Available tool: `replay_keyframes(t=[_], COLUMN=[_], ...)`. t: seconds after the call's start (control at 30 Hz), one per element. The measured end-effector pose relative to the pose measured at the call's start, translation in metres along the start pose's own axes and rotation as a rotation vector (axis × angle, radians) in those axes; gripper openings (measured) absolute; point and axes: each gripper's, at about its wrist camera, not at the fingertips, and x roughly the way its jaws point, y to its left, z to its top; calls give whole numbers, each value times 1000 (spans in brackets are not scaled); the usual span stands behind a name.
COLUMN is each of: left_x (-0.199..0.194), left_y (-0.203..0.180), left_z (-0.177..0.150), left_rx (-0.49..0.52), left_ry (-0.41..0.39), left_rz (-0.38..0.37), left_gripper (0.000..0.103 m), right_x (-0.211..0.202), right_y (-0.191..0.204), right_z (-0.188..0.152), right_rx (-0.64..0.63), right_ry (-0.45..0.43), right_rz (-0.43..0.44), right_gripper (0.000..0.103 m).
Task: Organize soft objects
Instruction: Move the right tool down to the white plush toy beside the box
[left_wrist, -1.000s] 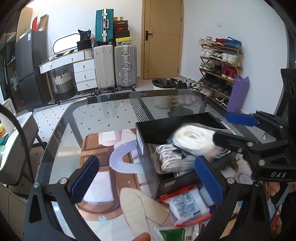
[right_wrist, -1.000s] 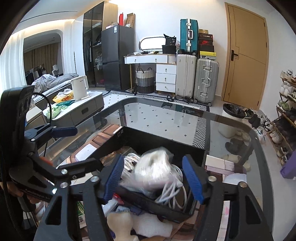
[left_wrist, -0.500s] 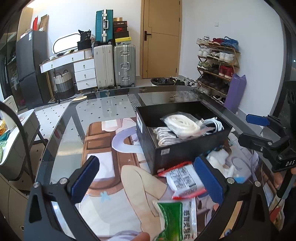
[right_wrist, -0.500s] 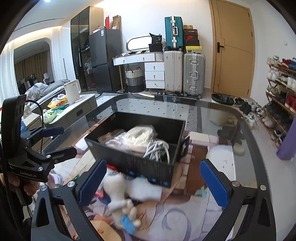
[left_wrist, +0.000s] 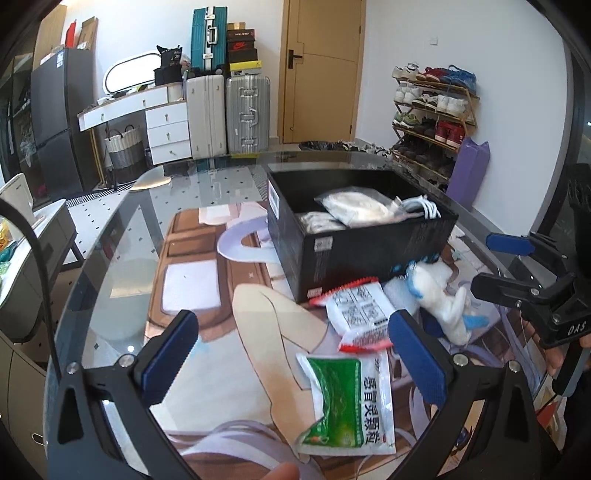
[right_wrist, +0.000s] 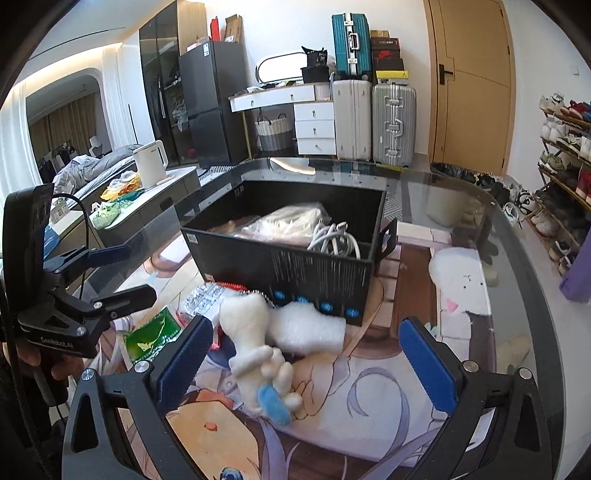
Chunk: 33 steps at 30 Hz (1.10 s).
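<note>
**Both pairs of fingers wide apart, plush toy lying loose by the box**

Over the glass counter (left_wrist: 110, 229) now, printed mat underneath. Right gripper (right_wrist: 306, 360) spread to its widest, blue pads far apart, gripping nothing. White plush toy (right_wrist: 258, 343) with a blue tip lying on the counter between those fingers, nearer the left pad (right_wrist: 184, 358), touching neither. Toy's far end resting against the front wall of the black box (right_wrist: 317, 269). Inside the box: a clear bag of white soft stuff (right_wrist: 291, 221) and a coil of white cable (right_wrist: 334, 240) toward the right end.

Left gripper (left_wrist: 291, 354) also spread, empty. Green-and-white packet (left_wrist: 347, 398) flat on the counter between its fingers, closer to the right pad (left_wrist: 413, 354), clear of both. Red-edged white packet (left_wrist: 360, 310) just beyond, near the box's corner. Same plush toy (left_wrist: 439, 295) off to the right, outside the left fingers, beside the box (left_wrist: 369, 254). Right gripper (left_wrist: 495, 264) visible at the frame's right edge, held in a hand (left_wrist: 557, 358). Left gripper (right_wrist: 118, 273) likewise at the right view's left edge.
</note>
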Motion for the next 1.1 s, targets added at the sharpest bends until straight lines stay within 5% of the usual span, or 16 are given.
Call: replay_keyframes(t=[0.47,1.1], left_x=[6,13], left_y=[-14,-24], left_z=[-13,-22], left_rx=[106,167], left_ry=[73,136], left_rz=[-48,-73], left_gripper=[103,103], right_x=[31,34], right_y=[11,-6], right_z=[-22,-28], right_rx=[-27,-26], right_ry=[131,188], right_rz=[7,-30], right_gripper=[102,102])
